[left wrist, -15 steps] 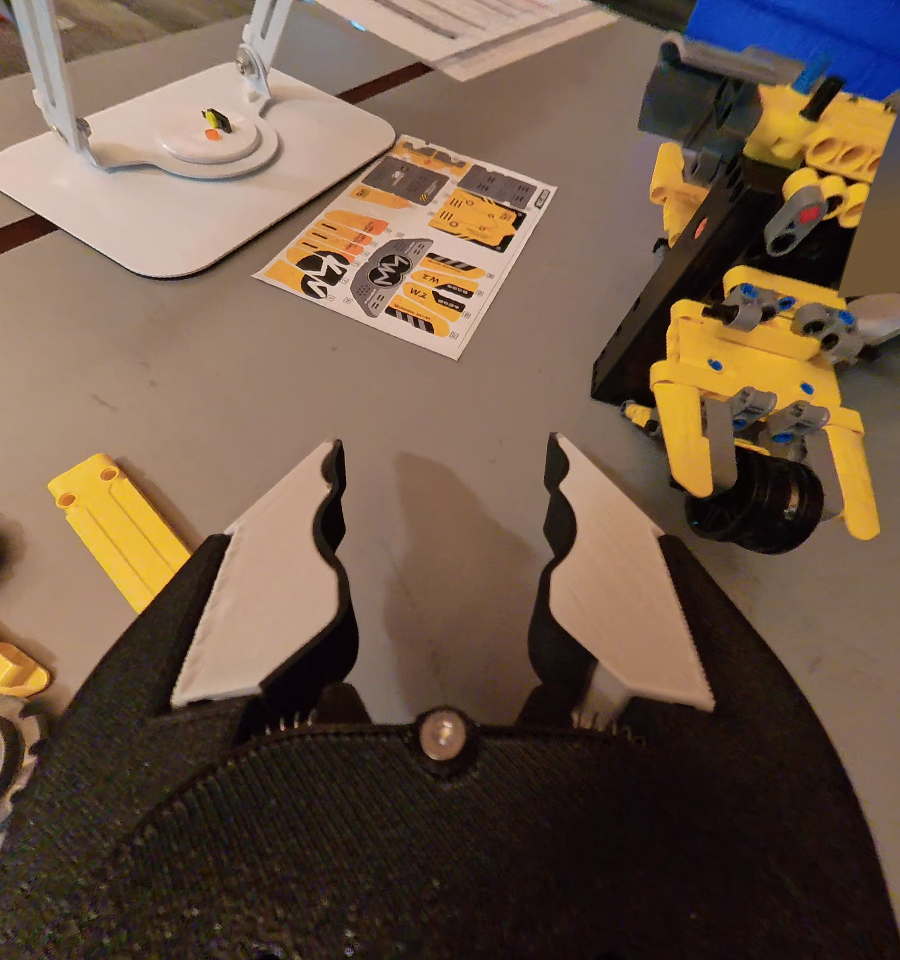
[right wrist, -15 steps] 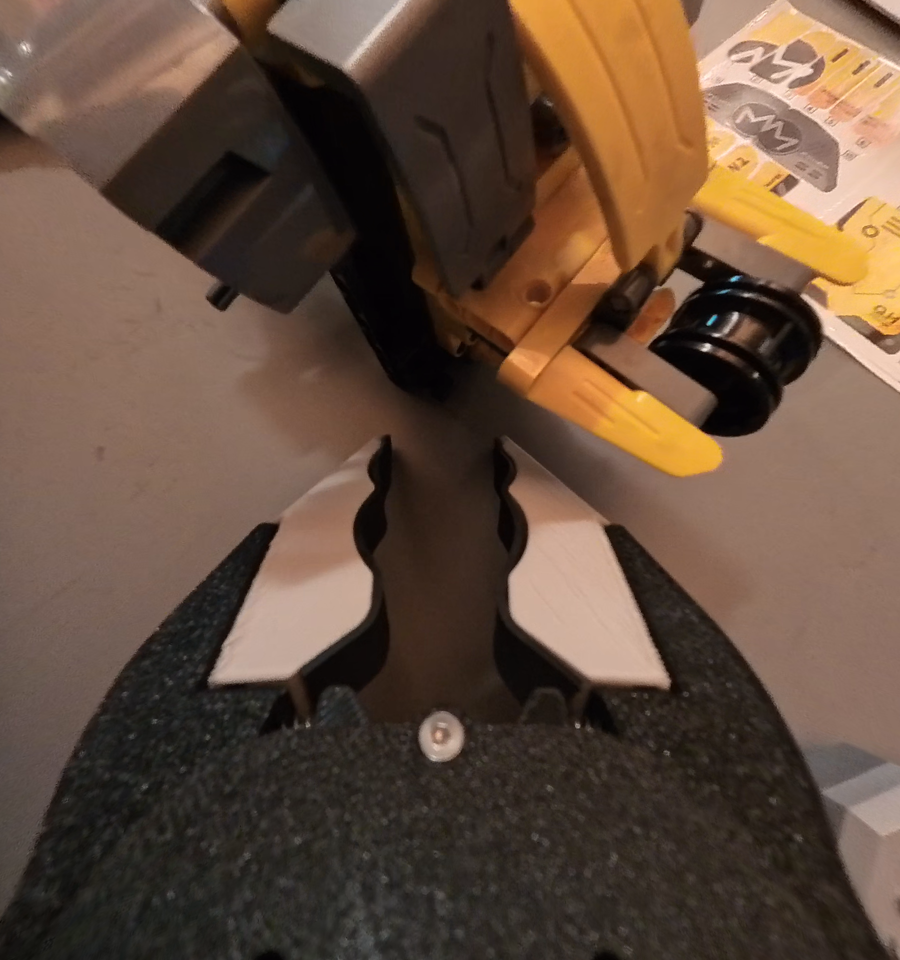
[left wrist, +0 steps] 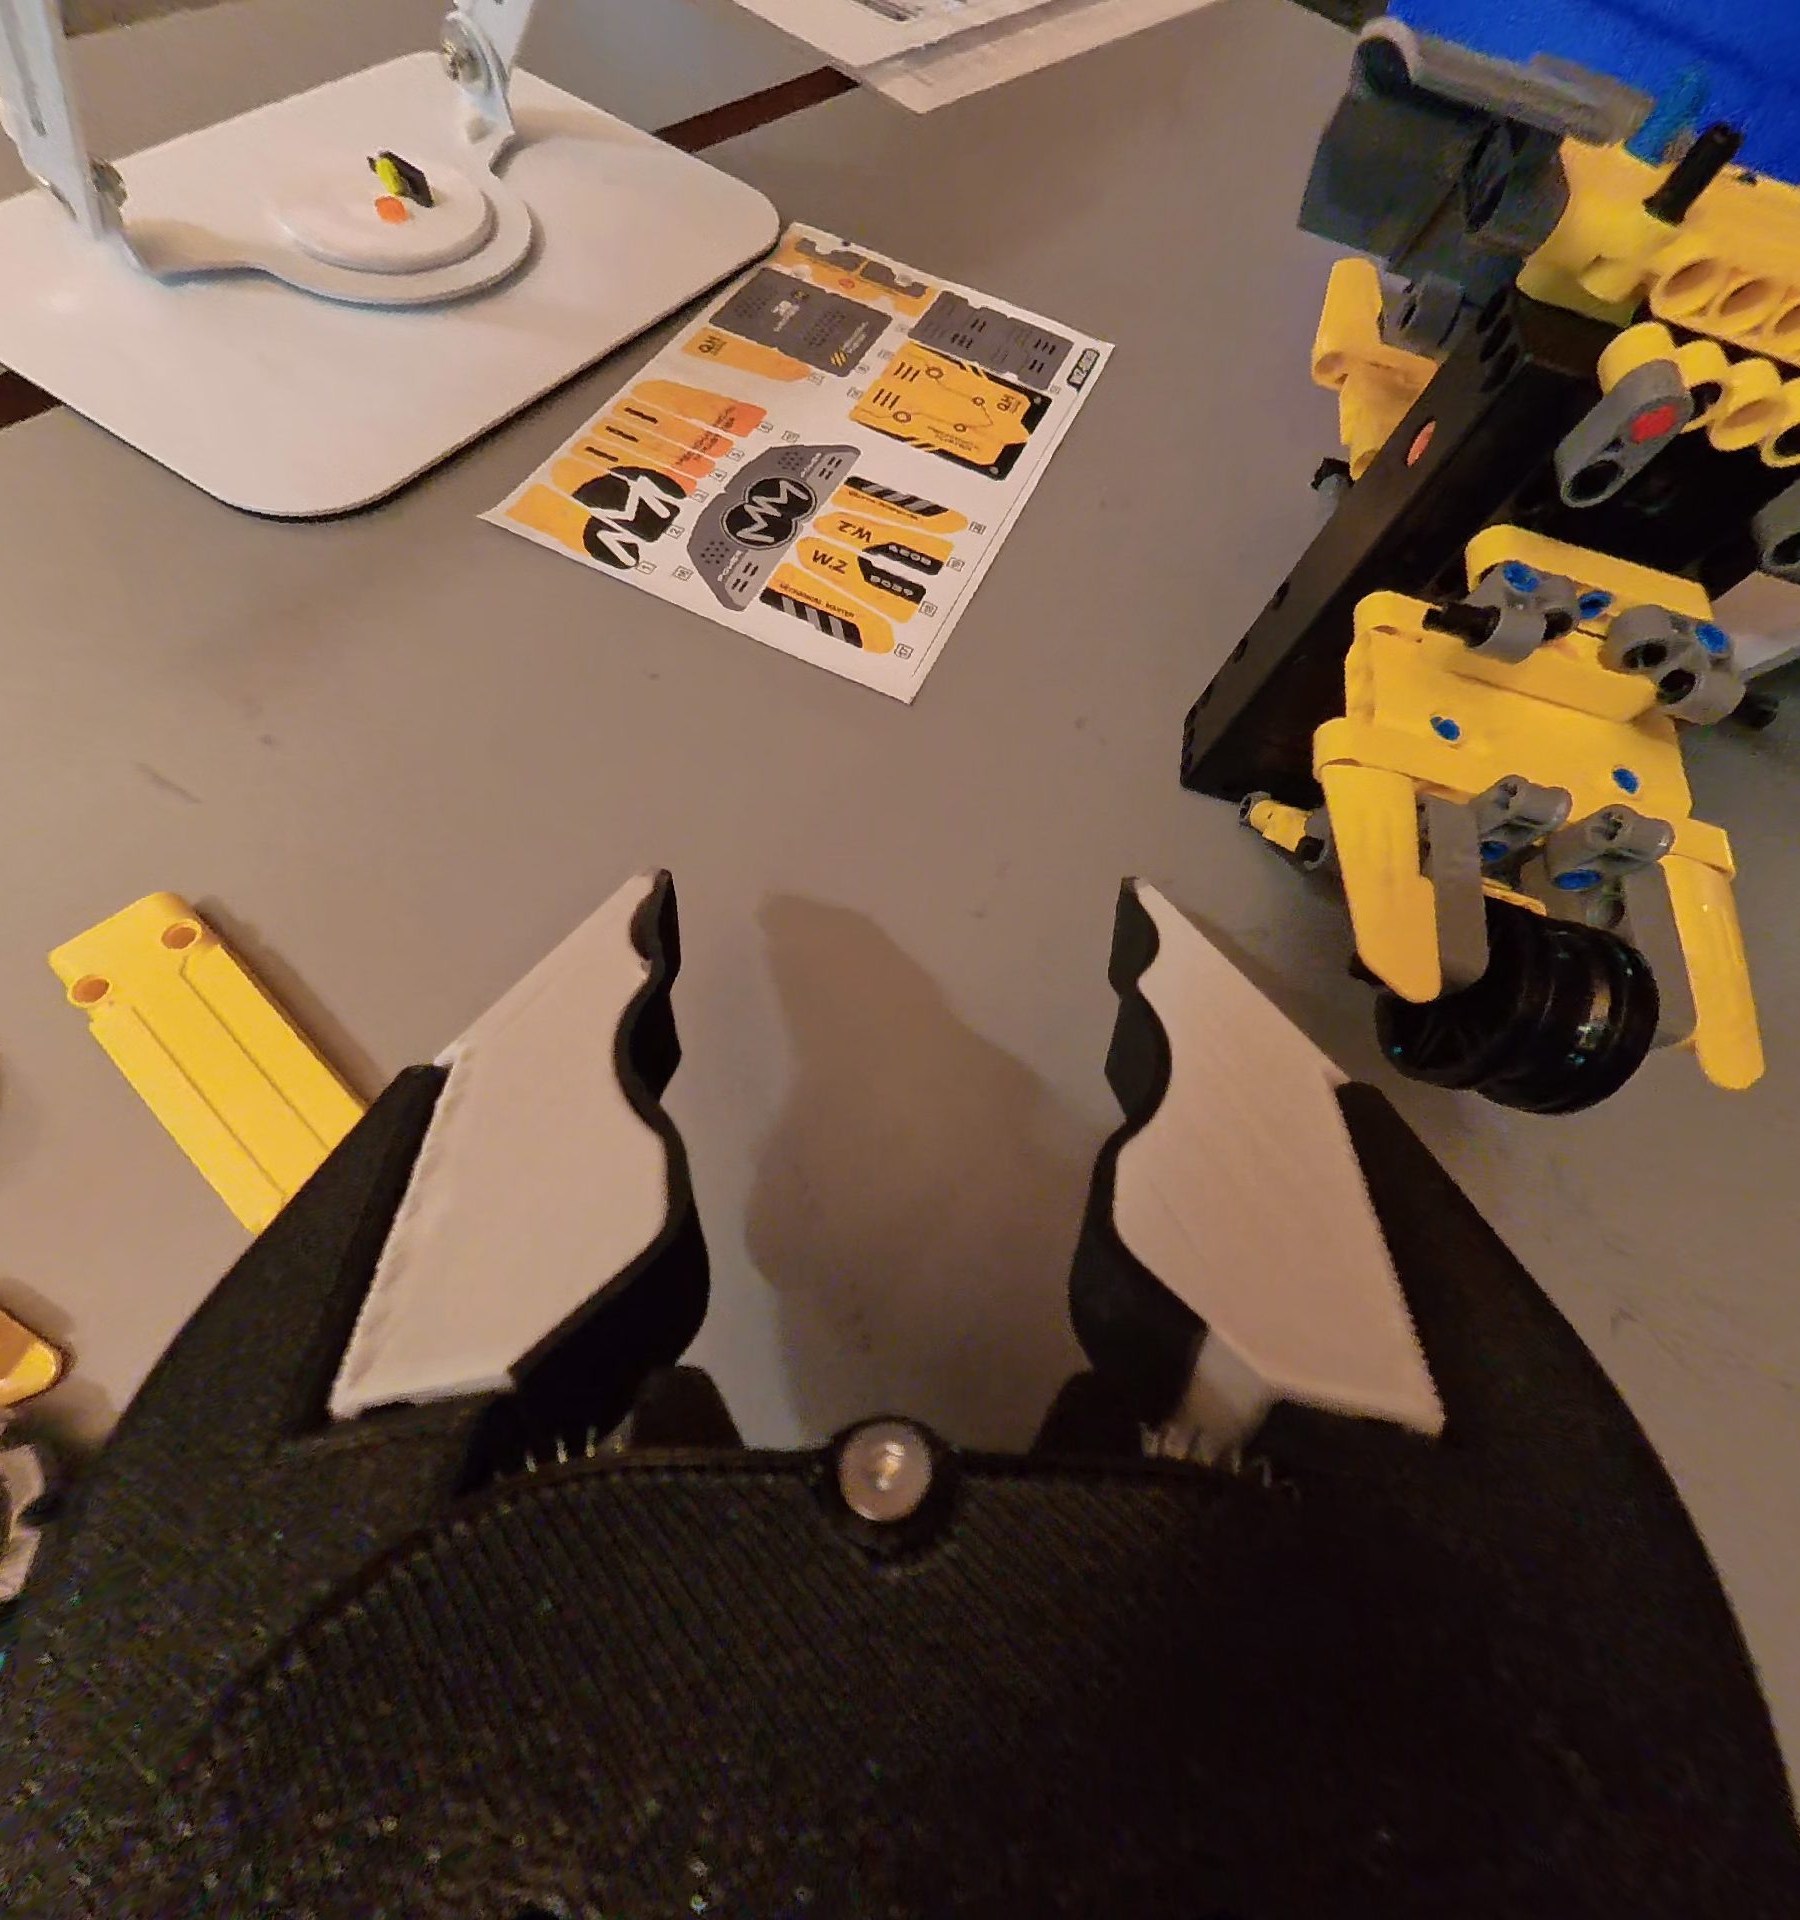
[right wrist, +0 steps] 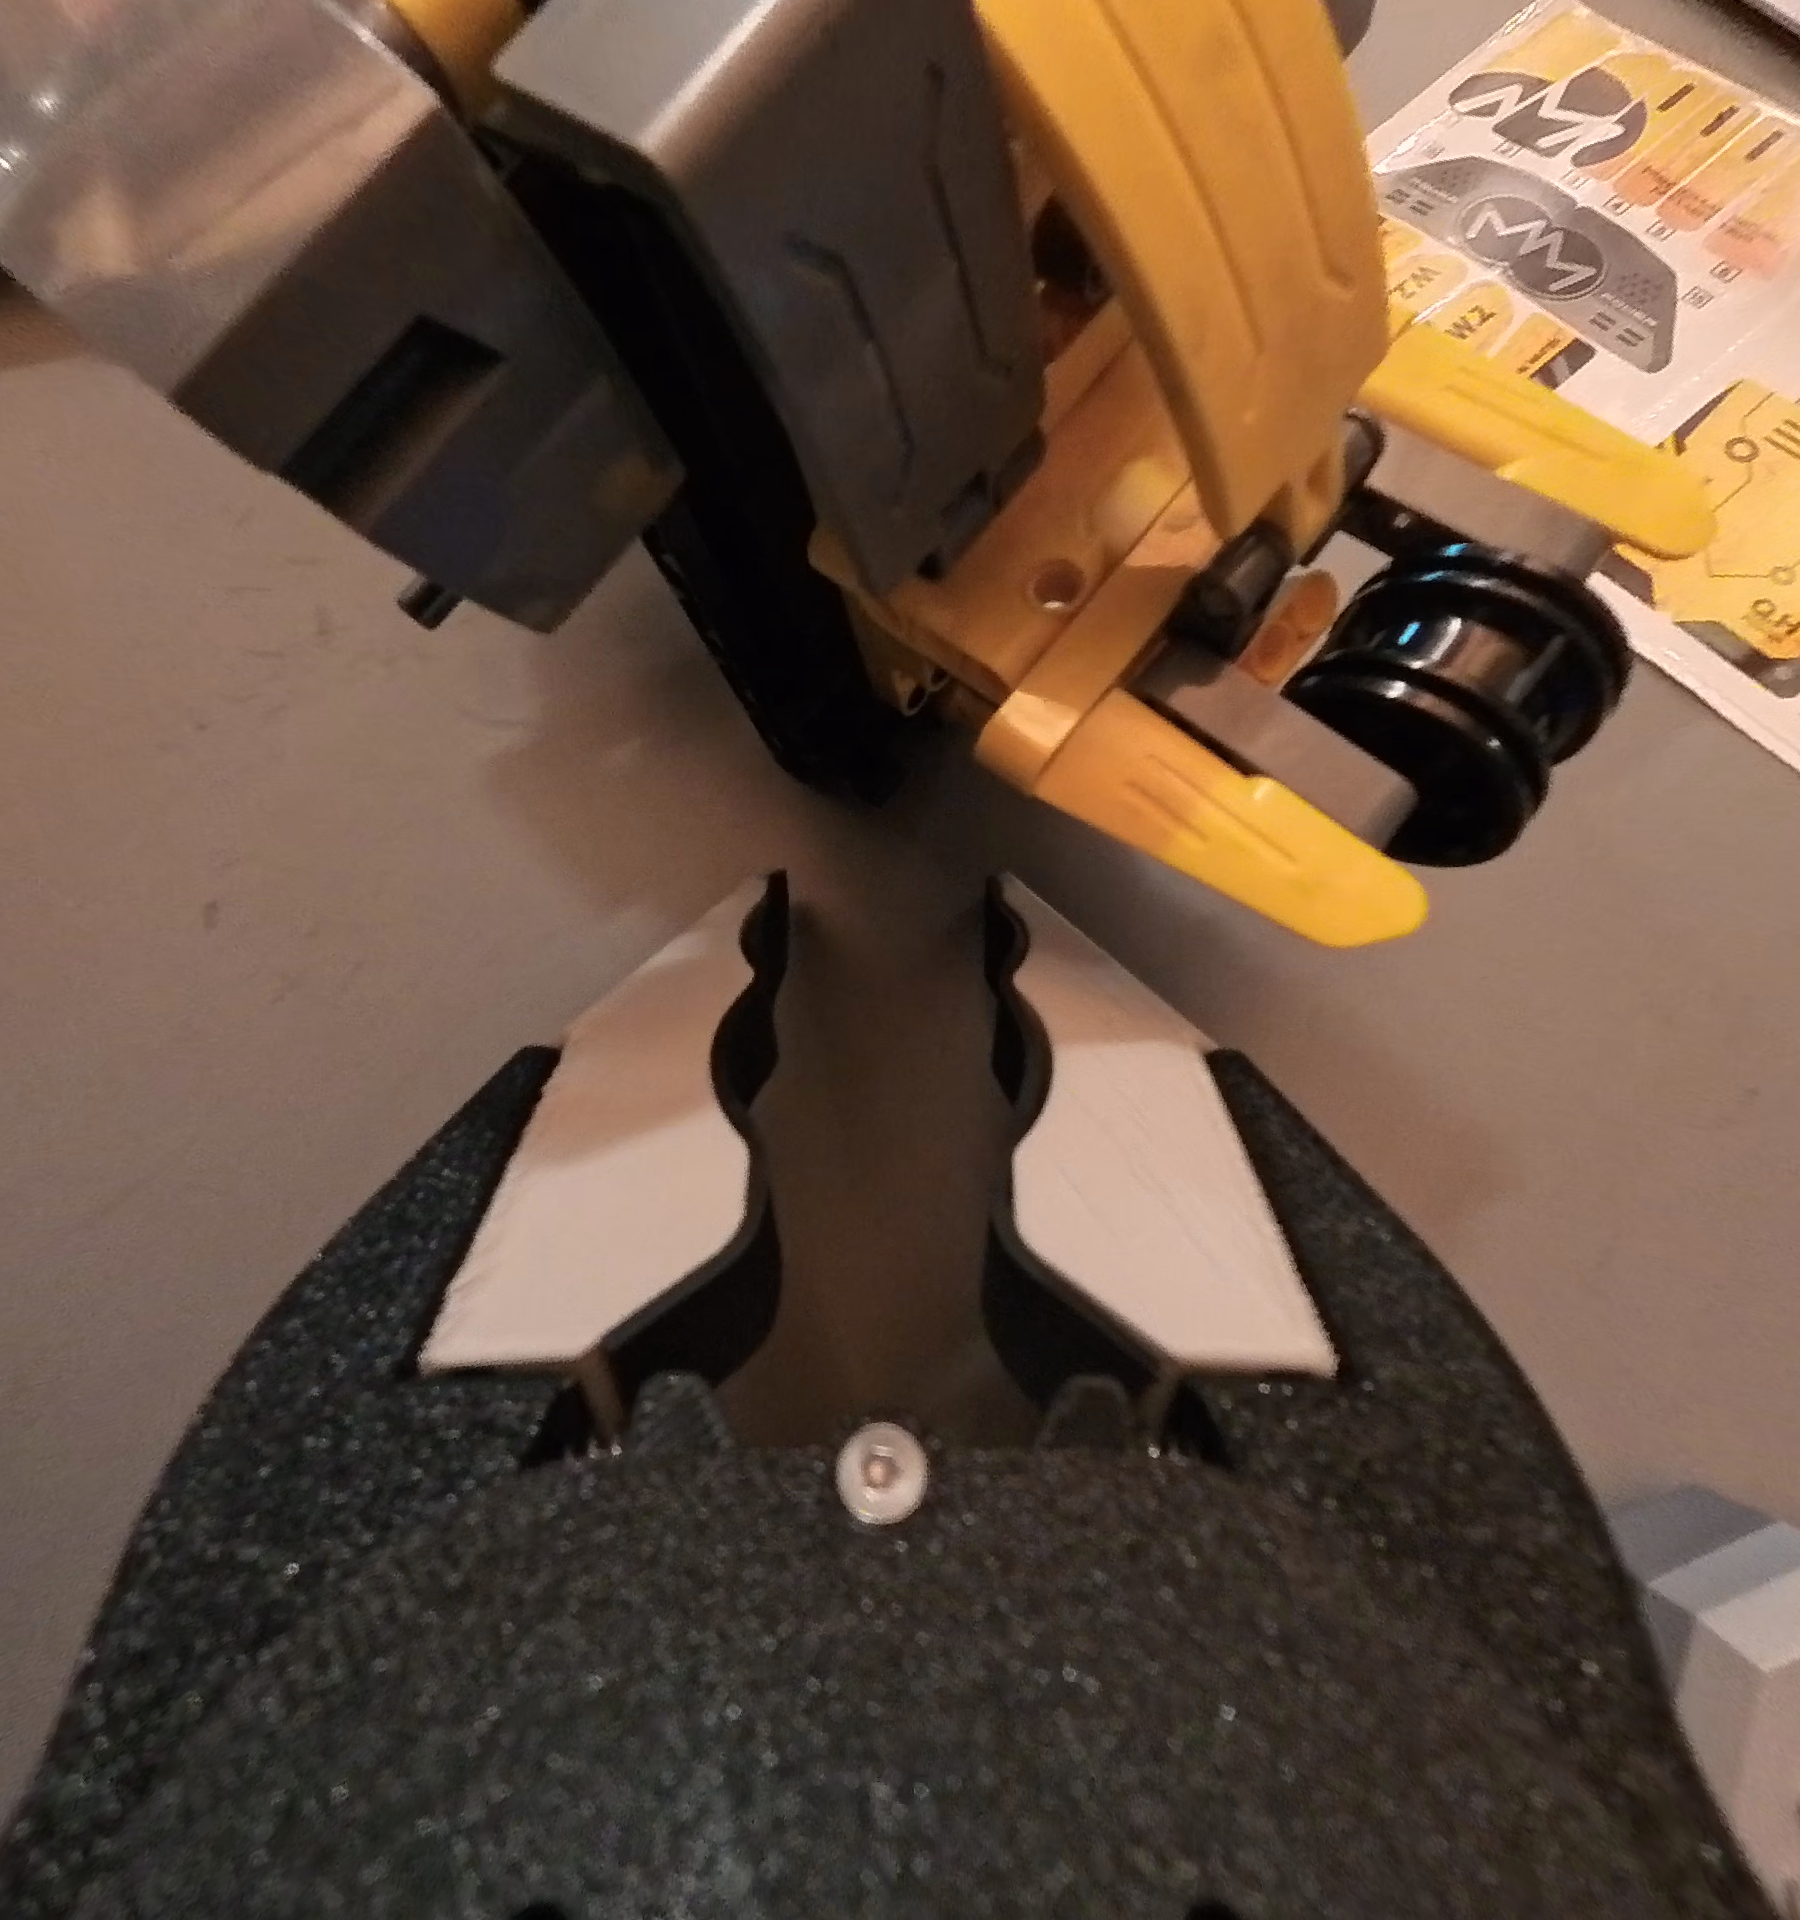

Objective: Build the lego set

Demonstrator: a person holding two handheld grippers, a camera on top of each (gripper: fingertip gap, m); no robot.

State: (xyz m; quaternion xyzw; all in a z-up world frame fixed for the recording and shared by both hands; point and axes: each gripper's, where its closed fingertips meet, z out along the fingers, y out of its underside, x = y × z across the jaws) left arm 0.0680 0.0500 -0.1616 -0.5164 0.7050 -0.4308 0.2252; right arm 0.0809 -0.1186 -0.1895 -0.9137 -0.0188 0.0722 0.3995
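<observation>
Above the grey table [left wrist: 356, 727], both tongs [left wrist: 891, 904] [right wrist: 885, 904] as before: empty, agape.

You have a matte grey table [left wrist: 376, 727] under you, crossed by a dark seam at the far left. On it lie a white rounded stand base [left wrist: 283, 395], a printed yellow-and-grey sticker sheet [left wrist: 802, 457], a flat yellow plastic beam [left wrist: 200, 1049] and the yellow, black and grey brick-built model [left wrist: 1540, 675]. White paper sheets [left wrist: 937, 42] lie at the far edge.
</observation>
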